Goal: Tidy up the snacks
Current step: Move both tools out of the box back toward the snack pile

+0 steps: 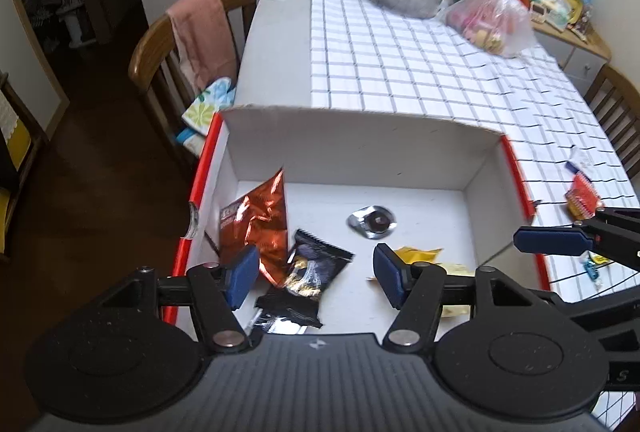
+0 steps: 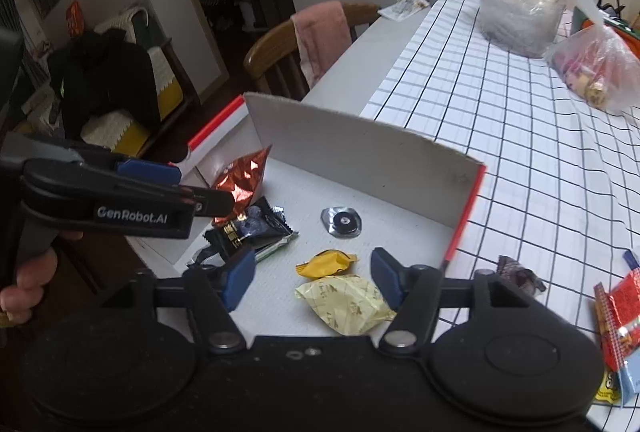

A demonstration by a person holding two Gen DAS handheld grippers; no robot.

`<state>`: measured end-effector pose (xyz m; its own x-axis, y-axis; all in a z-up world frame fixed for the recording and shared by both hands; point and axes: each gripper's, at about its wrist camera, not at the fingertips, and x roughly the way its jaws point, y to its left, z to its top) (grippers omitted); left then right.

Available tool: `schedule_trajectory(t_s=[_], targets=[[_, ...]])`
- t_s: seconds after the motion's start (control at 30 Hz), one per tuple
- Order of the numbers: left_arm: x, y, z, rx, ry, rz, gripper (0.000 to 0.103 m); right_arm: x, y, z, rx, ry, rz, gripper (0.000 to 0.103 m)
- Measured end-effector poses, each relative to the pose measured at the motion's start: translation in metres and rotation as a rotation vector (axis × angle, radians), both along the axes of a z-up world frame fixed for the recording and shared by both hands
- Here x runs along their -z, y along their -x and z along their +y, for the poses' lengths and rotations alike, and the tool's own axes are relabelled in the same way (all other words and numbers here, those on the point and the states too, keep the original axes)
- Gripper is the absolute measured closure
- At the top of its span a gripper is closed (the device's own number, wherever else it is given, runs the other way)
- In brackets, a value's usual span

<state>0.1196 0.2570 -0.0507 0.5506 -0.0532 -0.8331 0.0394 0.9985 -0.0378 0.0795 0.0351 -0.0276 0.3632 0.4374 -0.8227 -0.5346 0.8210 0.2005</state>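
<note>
Both grippers hang over a white box with red edges that sits at the near end of the bench, which is covered by a white grid-patterned cloth. The left gripper has its jaws spread wide and grasps nothing; below it inside the box lie a copper-red foil packet propped against the left wall, a black snack packet touching it, and a small round silver foil piece near the middle of the floor. The right gripper is likewise released, jaws apart and empty, hovering above a small yellow wrapped snack and a pale yellow packet that lie just beside each other on the box floor (the pale one partly hidden behind the right finger).

Outside the box, on the cloth to the right, lie a red packet and a dark crumpled wrapper. At the far end of the bench stand a clear plastic bag and a second bag with pinkish contents. A wooden chair with a pink towel draped over it stands at the left side
</note>
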Motion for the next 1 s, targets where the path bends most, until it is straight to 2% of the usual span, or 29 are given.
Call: schedule_trajectory(t_s=[0.23,0.33,0.4,0.5,0.7,1.0], targets=[[-0.019,0.021,-0.027,0.015,0.001,-0.069,0.04,-0.019,0.013,-0.032,0.0,-0.053,-0.036,0.023],[-0.025,0.028,-0.041,0.017,0.005,-0.089,0.033,-0.025,0.018,-0.05,0.007,-0.07,-0.044,0.019],[-0.028,0.031,-0.053,0.015,0.016,-0.096,0.032,-0.028,0.02,-0.063,0.015,-0.078,-0.047,0.016],[-0.031,0.037,-0.071,0.02,0.024,-0.107,0.031,-0.032,0.026,-0.086,0.03,-0.08,-0.069,0.004],[-0.033,0.048,-0.115,0.04,0.036,-0.134,0.026,-0.034,0.031,-0.142,0.07,-0.063,-0.071,0.002],[-0.02,0.051,-0.186,0.086,0.085,-0.141,0.019,-0.024,0.038,-0.23,0.126,-0.023,-0.059,0.002]])
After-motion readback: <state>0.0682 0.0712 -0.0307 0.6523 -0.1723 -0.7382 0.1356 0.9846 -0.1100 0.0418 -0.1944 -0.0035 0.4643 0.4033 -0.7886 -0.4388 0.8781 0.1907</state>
